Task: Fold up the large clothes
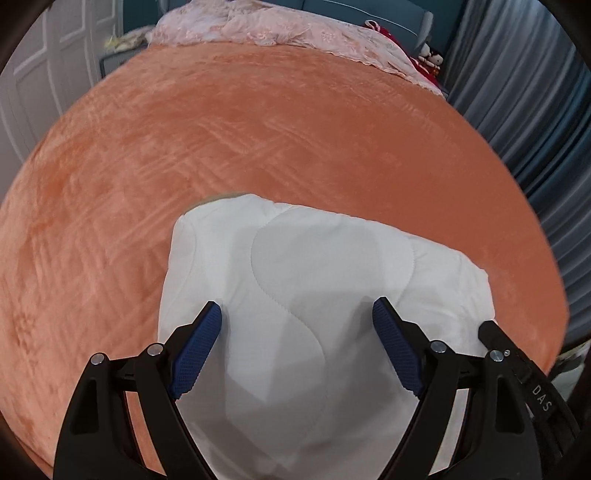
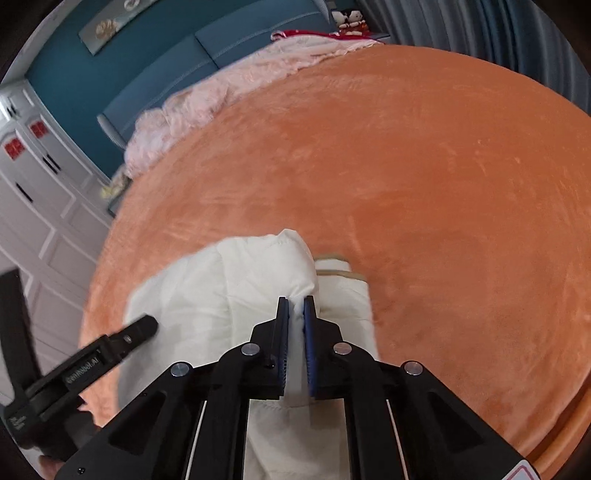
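**One white quilt, two grippers, one holding**

A single white quilted comforter (image 1: 295,295) lies folded into a thick bundle on the near part of an orange plush bedspread (image 1: 258,129). The left gripper (image 1: 297,310) hangs above the bundle with its two blue-padded fingers spread wide, nothing between them. The right gripper (image 2: 296,306) has its two fingers pressed nearly together, pinching a ridge of the comforter's white fabric at the bundle's right side. At the head of the bed lie one crumpled pink lace cover (image 1: 280,33) and two small plush dolls (image 2: 349,18) by grey curtains (image 1: 517,92).
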Demonstrator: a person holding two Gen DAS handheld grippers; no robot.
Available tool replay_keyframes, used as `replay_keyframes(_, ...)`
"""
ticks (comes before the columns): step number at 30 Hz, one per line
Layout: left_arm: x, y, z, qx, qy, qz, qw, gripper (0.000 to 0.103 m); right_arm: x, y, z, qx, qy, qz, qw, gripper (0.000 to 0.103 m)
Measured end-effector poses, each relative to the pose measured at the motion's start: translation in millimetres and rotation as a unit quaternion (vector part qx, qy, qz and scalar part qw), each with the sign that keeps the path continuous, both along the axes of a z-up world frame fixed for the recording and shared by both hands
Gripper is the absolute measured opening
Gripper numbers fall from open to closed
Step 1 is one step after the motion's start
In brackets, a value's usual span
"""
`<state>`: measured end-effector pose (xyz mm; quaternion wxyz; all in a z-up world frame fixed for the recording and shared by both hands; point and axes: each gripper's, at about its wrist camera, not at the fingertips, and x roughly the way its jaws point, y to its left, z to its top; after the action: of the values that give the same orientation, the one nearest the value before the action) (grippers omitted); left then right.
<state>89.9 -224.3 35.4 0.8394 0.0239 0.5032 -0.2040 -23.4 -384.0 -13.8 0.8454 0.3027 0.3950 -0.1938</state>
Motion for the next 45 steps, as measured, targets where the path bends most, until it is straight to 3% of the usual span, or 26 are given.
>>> replay_keyframes(5, 6, -13, -25, 0.022, -0.009, -0.002, 0.9997, 0.087, 6, -3, -38, 0.001, 0.032, 0.008, 0.999, 0.006)
replay_keyframes(14, 14, -23, -56, 0.035, -0.024, 0.005, 0.9991, 0.096, 19, 1, -61, -0.029, 0.042, 0.026, 0.998, 0.009)
replay_keyframes(34, 17, -35, -75, 0.064, -0.050, 0.014, 0.9966, 0.098, 31, 16, -70, -0.115, 0.036, 0.014, 0.993, 0.010)
replay_keyframes(38, 17, -33, -70, 0.058, -0.042, 0.012, 0.9974, 0.098, 27, 15, -65, -0.110, 0.029, 0.015, 0.993, 0.013)
replay_keyframes(40, 16, -25, -61, 0.049, -0.025, 0.004, 0.9985, 0.098, 21, 8, -56, -0.083, 0.021, 0.019, 0.996, 0.019)
replay_keyframes(41, 14, -19, -54, 0.043, -0.018, -0.001, 0.9989, 0.098, 16, 4, -49, -0.066, 0.022, 0.017, 0.997, 0.032)
replay_keyframes(42, 9, -11, -45, 0.037, -0.016, -0.004, 0.9992, 0.098, 5, 0, -39, -0.045, 0.014, 0.010, 0.999, 0.056)
replay_keyframes(44, -4, 16, -26, 0.023, -0.021, 0.001, 0.9995, 0.098, -25, -3, -21, -0.035, -0.023, -0.007, 0.999, 0.081)
replay_keyframes(45, -9, 28, -21, 0.017, -0.016, 0.006, 0.9997, 0.098, -34, -2, -15, -0.041, -0.030, -0.007, 0.999, 0.081)
